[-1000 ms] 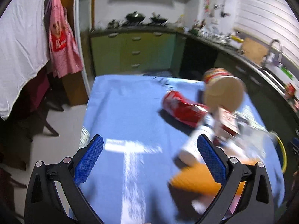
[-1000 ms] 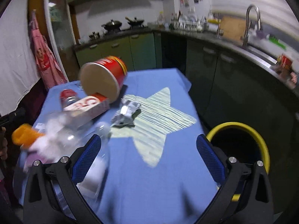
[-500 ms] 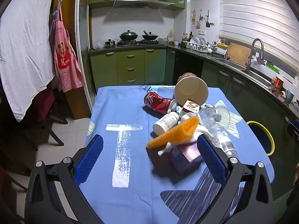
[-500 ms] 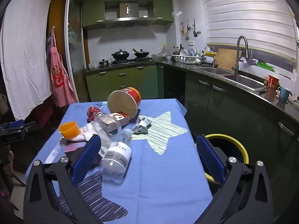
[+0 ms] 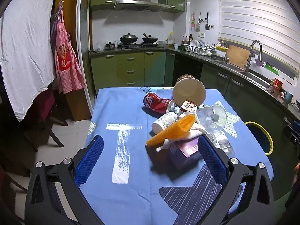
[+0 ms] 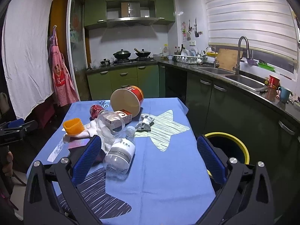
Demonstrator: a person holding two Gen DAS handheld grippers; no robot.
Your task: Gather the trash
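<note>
Green kitchen cabinets (image 6: 123, 78) backed a counter (image 6: 165, 168) under a blue cloth. Trash lay heaped at its middle: a red-sided paper tub (image 6: 127, 101) on its side, a red can (image 5: 158, 102), a white pill bottle (image 5: 165, 121), an orange cup (image 6: 73, 126), a clear plastic bottle (image 6: 121, 151) and a purple box (image 5: 184, 152). A yellow-rimmed bin (image 6: 238, 146) stood just beside the counter. Left gripper (image 5: 150, 161) and right gripper (image 6: 148, 155) both hovered with jaws apart, holding nothing.
</note>
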